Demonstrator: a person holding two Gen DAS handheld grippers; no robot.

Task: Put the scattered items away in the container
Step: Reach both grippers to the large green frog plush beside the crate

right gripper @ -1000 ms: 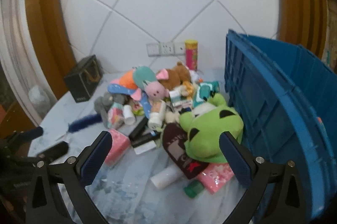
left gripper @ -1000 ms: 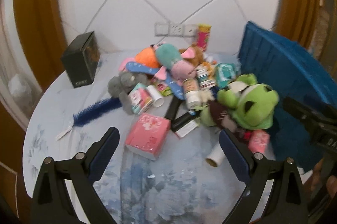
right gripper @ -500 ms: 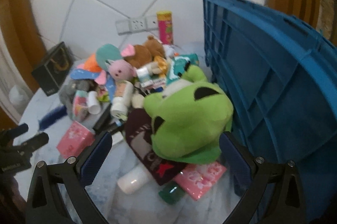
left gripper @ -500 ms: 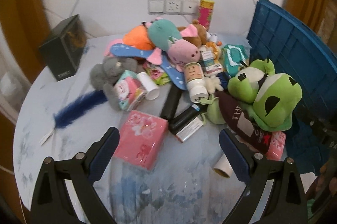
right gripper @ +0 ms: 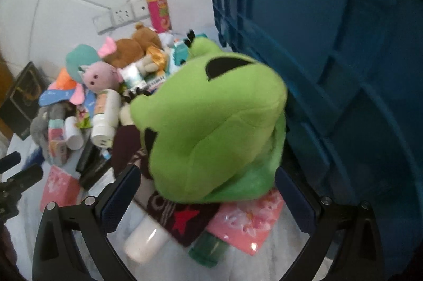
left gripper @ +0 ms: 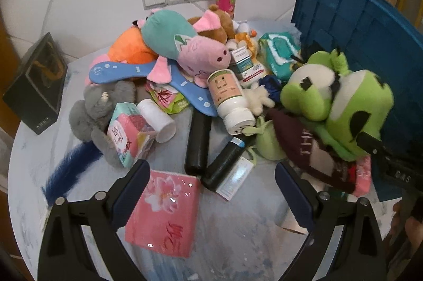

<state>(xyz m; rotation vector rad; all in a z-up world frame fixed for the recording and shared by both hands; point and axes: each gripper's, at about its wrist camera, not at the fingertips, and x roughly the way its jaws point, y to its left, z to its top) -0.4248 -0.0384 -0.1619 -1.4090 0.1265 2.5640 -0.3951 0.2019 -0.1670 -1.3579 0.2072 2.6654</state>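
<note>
A heap of toys, bottles and packets lies on a round table. A green frog plush (right gripper: 211, 122) (left gripper: 341, 106) leans by the blue crate (right gripper: 343, 56) (left gripper: 370, 24). My right gripper (right gripper: 206, 191) is open, its fingers either side of the frog's lower edge, close to it. My left gripper (left gripper: 211, 185) is open and empty, just above a pink tissue pack (left gripper: 165, 209) with two black cylinders (left gripper: 197, 143) beyond it. The right gripper's tip shows in the left wrist view (left gripper: 391, 164).
A black box (left gripper: 34, 80) stands at the table's left. A pink-and-teal plush (left gripper: 185, 48), a cream bottle (left gripper: 228, 101), a grey plush (left gripper: 97, 111) and a blue feather (left gripper: 71, 167) lie in the heap. Under the frog are a white bottle (right gripper: 145, 238) and another pink pack (right gripper: 246, 222).
Both grippers have moved forward toward the heap. The frog now fills the right wrist view; the pink tissue pack has come up to the left fingers. Both stay open.
</note>
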